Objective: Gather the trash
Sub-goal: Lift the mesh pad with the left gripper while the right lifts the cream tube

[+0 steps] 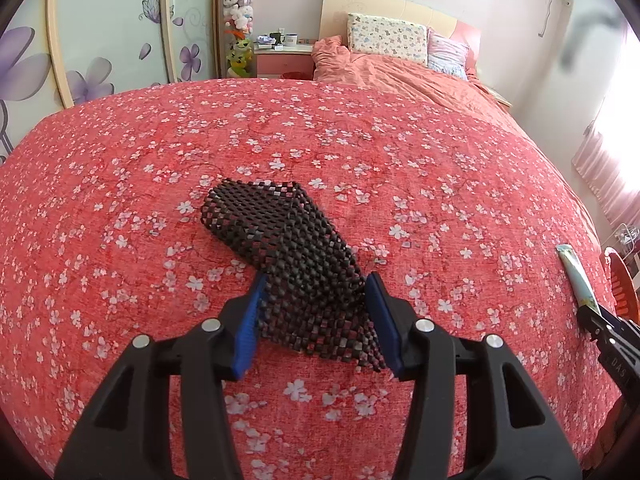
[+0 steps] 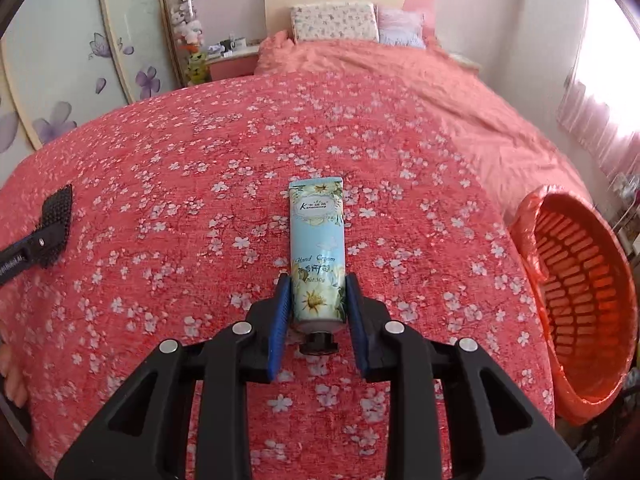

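Black mesh mat btwn left fingers; right fingers grip hand-cream tube.

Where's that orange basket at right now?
The orange basket sits off the bed's right edge in the right wrist view, just right of the hand cream tube held by the right gripper.

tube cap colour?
Black cap on the light blue floral tube, between the right gripper fingers. Clearest in the right wrist view.
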`<state>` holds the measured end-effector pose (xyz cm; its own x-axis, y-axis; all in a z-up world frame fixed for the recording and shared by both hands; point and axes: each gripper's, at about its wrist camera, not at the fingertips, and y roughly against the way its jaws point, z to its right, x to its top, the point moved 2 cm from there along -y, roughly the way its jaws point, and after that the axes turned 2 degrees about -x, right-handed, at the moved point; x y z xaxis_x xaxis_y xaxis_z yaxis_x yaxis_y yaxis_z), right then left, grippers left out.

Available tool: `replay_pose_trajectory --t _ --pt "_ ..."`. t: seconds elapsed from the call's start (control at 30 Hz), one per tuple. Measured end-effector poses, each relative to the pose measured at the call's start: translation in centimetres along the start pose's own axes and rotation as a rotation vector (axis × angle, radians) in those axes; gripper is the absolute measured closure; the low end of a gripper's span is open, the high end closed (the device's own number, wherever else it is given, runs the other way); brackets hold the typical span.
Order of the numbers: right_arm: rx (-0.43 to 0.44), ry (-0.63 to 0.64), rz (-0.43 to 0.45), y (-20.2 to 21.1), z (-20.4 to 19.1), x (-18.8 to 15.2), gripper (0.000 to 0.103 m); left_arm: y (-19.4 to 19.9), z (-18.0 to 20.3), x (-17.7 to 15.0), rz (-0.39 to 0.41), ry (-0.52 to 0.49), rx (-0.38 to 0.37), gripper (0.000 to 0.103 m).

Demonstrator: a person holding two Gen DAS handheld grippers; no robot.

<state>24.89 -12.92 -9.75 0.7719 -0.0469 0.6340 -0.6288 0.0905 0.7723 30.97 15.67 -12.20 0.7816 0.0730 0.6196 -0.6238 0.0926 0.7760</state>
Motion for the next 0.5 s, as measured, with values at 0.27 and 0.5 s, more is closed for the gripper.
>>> replay_pose_trajectory --t 0.27,0.5 --pt "0.023 -0.022 -0.001 0.0 0.5 -0.2 0.073 -0.8 1.4 0.6 -0.015 -0.031 0.034 0.039" --pt "0.058 -0.027 -0.017 0.3 1.7 -0.4 0.076 -0.3 1.9 2.0 -0.014 -0.04 0.022 0.085"
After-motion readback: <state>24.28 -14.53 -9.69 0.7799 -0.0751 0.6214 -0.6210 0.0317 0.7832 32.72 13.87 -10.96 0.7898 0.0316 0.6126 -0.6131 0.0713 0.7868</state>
